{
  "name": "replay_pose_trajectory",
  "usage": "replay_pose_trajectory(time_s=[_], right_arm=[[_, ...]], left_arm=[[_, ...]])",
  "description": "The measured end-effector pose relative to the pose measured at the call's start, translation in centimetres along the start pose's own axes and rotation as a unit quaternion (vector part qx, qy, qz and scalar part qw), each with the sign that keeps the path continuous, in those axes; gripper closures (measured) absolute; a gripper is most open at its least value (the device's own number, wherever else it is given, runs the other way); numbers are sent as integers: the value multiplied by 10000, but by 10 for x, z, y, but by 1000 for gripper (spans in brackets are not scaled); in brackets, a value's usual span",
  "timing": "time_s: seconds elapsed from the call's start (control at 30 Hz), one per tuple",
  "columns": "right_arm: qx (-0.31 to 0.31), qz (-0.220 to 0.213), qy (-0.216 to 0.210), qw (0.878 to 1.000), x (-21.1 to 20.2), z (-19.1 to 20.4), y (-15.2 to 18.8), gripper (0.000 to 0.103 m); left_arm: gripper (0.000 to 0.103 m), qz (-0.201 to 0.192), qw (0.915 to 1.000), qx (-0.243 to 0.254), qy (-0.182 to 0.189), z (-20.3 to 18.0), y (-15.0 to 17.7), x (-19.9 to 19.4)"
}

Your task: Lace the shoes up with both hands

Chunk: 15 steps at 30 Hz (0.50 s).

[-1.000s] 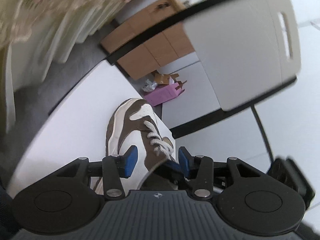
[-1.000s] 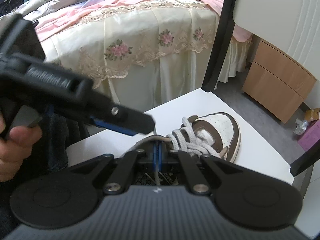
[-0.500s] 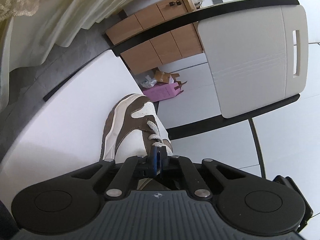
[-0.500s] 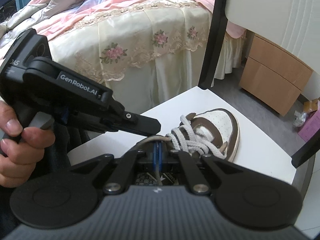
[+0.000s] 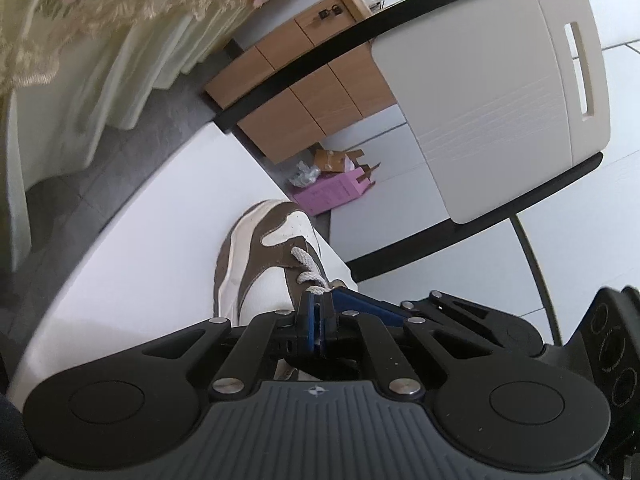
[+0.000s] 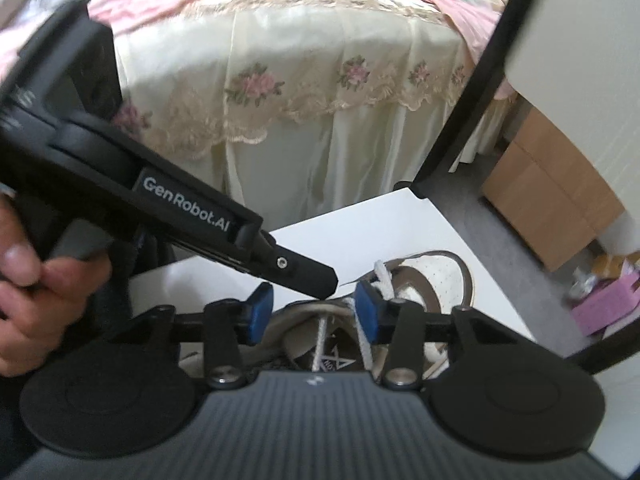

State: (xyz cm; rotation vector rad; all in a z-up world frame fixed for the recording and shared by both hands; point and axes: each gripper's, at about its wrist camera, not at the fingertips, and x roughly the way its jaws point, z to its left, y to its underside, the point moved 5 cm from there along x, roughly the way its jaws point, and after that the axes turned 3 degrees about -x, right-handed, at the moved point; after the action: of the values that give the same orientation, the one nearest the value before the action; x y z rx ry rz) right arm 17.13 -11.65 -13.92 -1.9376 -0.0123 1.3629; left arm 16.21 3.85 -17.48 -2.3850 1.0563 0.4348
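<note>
While right tongs spread, "GenRobot.AI" left tongs pinch the lace.

The shoe ahead of the left gripper is showing matt brown suede-like panels over smooth, perforated white leather. Its lace is looking like coarse woven cotton. The grippers are wearing matt black plastic with blue rubbery pads and shiny metal screws. Beneath, the table is appearing smooth and white. Beyond it, the bedspread is gleaming satin edged with lace; the cabinet is showing wood-grain.
</note>
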Motion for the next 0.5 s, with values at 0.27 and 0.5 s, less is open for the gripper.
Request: replay_pose_trajectory(time_s=[0.27,0.5], right_arm=[[-3,257,109,9996,4,1,0,60],[57,320,177,9993,4,4,1,59]], left_arm=[[101,-694,9973,159,-198,-5,-17,-32],[101,-1483,9870,351,-515,-4,-54,-91]])
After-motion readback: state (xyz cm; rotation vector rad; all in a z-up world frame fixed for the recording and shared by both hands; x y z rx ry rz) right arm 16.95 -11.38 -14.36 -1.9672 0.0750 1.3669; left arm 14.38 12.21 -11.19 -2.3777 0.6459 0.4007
